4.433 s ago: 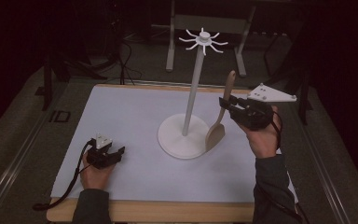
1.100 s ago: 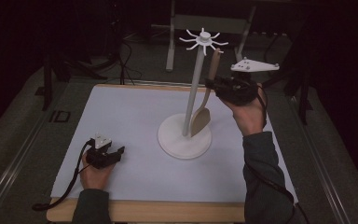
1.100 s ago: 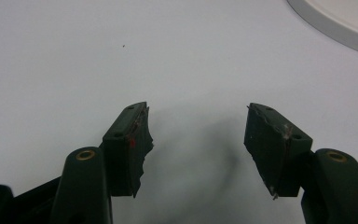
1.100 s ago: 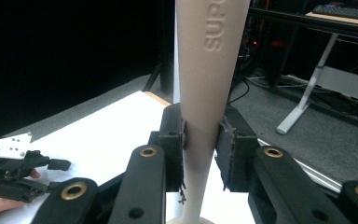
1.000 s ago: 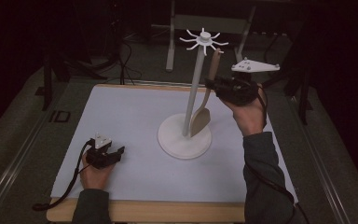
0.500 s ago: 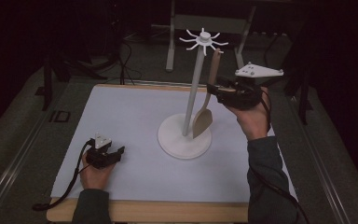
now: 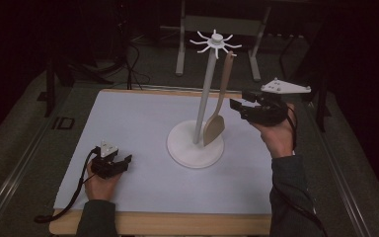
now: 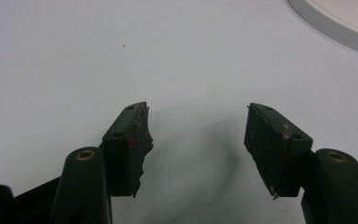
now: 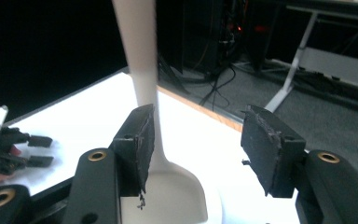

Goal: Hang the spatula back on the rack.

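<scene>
A wooden spatula (image 7: 217,118) hangs blade-down from a hook at the top of the white rack stand (image 7: 205,94), its blade just above the round base (image 7: 187,150). My right gripper (image 7: 238,99) is open just right of the spatula's handle, holding nothing. In the right gripper view the spatula (image 9: 142,60) stands past the left jaw of my right gripper (image 9: 196,126), outside the gap. My left gripper (image 7: 123,160) rests open on the white mat near the front left. The left gripper (image 8: 196,126) has only bare mat between its jaws.
The white mat (image 7: 138,113) covers a wooden table top (image 7: 168,224). The stand's base rim (image 8: 335,23) lies ahead and to the right of the left gripper. My left gripper (image 9: 35,149) shows far off in the right gripper view. Metal table legs (image 7: 180,44) stand behind.
My right gripper carried the spatula up to the stand's hooks, then let go and drew back to the right. The spatula now hangs on its own. The left gripper has not moved.
</scene>
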`<state>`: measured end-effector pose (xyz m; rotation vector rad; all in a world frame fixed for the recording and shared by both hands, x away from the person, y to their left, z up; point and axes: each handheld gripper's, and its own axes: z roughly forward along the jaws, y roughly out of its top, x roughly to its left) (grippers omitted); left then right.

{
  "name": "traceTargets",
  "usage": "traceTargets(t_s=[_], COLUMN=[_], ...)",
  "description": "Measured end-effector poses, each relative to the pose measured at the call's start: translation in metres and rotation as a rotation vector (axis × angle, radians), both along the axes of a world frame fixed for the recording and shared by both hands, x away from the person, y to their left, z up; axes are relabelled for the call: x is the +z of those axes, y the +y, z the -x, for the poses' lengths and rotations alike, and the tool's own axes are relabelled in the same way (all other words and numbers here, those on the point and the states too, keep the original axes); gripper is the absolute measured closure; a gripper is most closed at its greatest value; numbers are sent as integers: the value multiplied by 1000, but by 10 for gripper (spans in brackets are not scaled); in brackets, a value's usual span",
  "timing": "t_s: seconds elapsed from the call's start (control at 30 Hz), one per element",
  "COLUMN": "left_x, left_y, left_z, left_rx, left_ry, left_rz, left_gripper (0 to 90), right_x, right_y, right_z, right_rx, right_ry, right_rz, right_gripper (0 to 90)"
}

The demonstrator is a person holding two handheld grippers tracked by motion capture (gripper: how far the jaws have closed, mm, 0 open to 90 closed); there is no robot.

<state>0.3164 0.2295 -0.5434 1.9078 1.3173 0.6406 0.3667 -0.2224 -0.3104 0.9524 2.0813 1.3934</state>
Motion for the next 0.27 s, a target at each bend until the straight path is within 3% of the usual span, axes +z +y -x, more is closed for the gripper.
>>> traceTargets(t_s=[0.17, 0.27], left_x=[0, 0], left_y=[0, 0], left_z=[0, -1], left_rx=[0, 4], left_ry=[2, 6], left_rz=[-1, 1], left_gripper=[402, 402], right_x=[-15, -40], right_y=[-13, -31], right_z=[0, 0], right_rx=[-23, -67], right_ry=[31, 81], right_rz=[-5, 7], right_gripper=[440, 430])
